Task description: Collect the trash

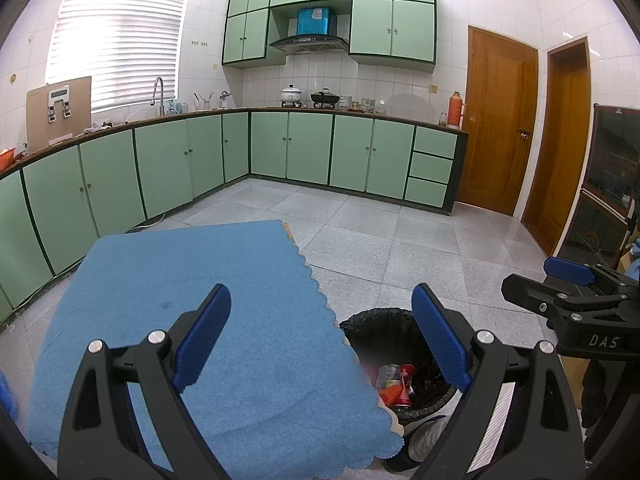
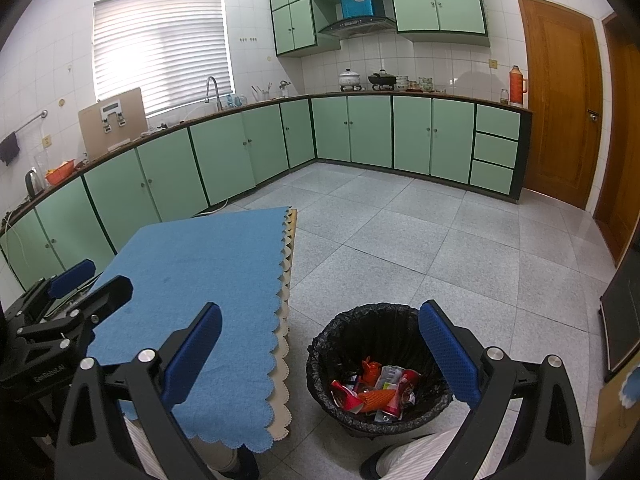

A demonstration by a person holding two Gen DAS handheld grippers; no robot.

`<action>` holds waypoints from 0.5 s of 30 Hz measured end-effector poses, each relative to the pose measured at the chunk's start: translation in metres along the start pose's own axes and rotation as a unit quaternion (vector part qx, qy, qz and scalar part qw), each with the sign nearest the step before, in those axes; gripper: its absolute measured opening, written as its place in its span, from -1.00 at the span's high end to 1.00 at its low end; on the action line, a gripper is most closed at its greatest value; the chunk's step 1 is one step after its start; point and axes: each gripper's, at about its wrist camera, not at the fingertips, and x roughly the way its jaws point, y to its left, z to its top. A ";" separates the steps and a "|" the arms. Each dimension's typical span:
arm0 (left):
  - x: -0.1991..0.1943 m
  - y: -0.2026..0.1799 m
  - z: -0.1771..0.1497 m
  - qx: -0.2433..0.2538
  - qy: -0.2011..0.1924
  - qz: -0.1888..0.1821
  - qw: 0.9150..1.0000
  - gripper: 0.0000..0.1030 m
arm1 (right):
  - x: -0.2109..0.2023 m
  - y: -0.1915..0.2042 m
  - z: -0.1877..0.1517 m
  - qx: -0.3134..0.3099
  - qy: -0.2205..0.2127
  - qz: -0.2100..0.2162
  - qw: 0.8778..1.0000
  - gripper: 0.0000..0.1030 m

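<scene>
Both grippers spread wide, empty | bin (image 2: 378, 368) holds wrappers (image 2: 376, 394) | blue-clothed table (image 2: 208, 280) just beside

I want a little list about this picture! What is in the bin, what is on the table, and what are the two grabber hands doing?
Place: kitchen with green cabinets and a grey tiled floor
Bin: black-lined trash bin on the floor beside the table
In the bin: red and orange wrappers and other crumpled packaging
Table: covered by a blue cloth with a scalloped edge; nothing lies on it
Left gripper: open, holding nothing
Right gripper: open, holding nothing, above the bin
</scene>
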 end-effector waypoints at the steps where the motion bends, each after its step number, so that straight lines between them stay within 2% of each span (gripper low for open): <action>1: 0.000 -0.001 0.000 0.000 0.000 0.000 1.000 -0.72 | 0.000 0.000 0.000 0.000 0.000 0.000 1.000 -0.88; 15: 0.002 -0.003 0.001 0.003 0.005 0.002 1.000 -0.73 | 0.004 -0.004 -0.005 0.001 0.003 0.000 1.000 -0.88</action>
